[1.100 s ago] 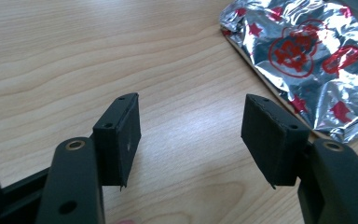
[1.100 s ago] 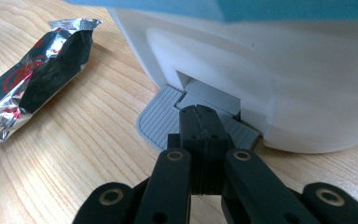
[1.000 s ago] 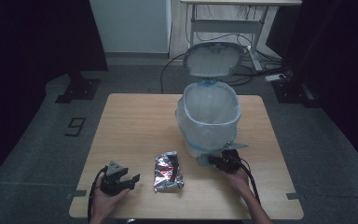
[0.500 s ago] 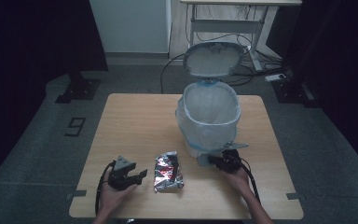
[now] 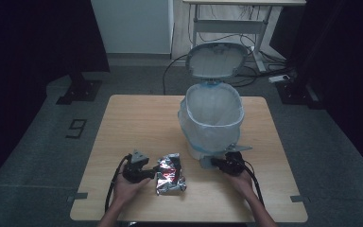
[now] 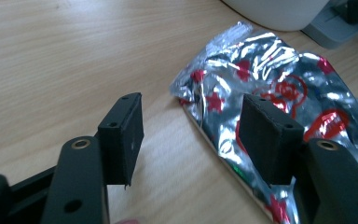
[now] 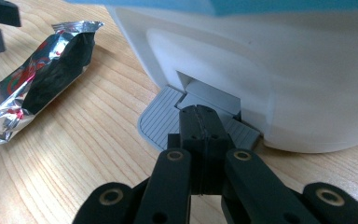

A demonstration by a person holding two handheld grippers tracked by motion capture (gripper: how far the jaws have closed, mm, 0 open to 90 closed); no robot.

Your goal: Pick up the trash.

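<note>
A crumpled silver foil snack bag (image 5: 170,174) with red print lies on the wooden table (image 5: 137,118), near its front edge. My left gripper (image 5: 146,173) is right beside the bag's left side. In the left gripper view its jaws stand open (image 6: 193,123) and have just been closing slightly. The bag's (image 6: 284,70) near edge lies between them, not pressed. My right gripper (image 5: 213,162) is shut with nothing in it. Its tips (image 7: 199,116) rest on the grey pedal (image 7: 161,119) of the white bin (image 5: 212,118), whose lid (image 5: 217,60) stands up open.
The bin carries a pale liner bag and stands at the table's right middle. A desk frame (image 5: 246,28) and cables stand on the floor behind the table. In the right gripper view the foil bag (image 7: 51,60) lies to the left of the pedal.
My left gripper has slid to the right across the table up to the foil bag. The right gripper has stayed on the pedal and the lid has stayed up.
</note>
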